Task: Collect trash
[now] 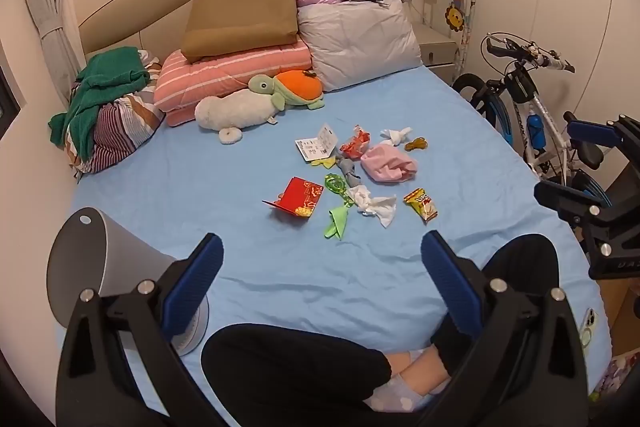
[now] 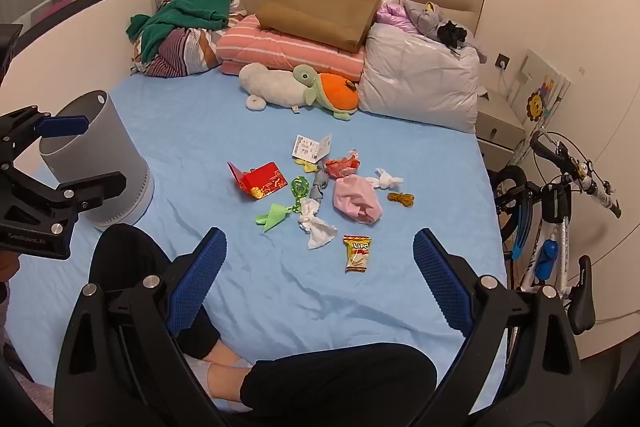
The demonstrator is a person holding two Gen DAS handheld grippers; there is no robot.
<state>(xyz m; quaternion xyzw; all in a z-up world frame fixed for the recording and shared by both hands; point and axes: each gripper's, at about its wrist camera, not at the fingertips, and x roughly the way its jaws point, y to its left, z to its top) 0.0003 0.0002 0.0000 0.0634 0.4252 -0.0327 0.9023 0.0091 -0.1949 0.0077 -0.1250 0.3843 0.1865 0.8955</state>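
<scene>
Several pieces of trash lie in the middle of the blue bed sheet point(image 1: 240, 187): a red envelope point(image 1: 300, 197) point(image 2: 262, 180), a crumpled white tissue point(image 1: 374, 205) point(image 2: 316, 223), a yellow snack packet point(image 1: 421, 205) point(image 2: 357, 253), a pink cloth point(image 1: 388, 163) point(image 2: 357, 203), a green wrapper point(image 1: 336, 221) point(image 2: 274, 215) and a paper tag point(image 1: 318, 145) point(image 2: 312, 147). A grey bin point(image 1: 100, 267) point(image 2: 100, 159) stands at the left. My left gripper point(image 1: 320, 267) is open and empty, short of the trash. My right gripper point(image 2: 318, 263) is open and empty, near the snack packet.
Pillows, a brown bag point(image 1: 244, 15), folded blankets and a plush turtle point(image 1: 288, 89) pile at the headboard. A bicycle point(image 1: 532, 115) point(image 2: 560, 211) stands right of the bed. The person's crossed legs point(image 1: 300, 367) rest on the near edge. A phone point(image 1: 590, 327) lies at the right edge.
</scene>
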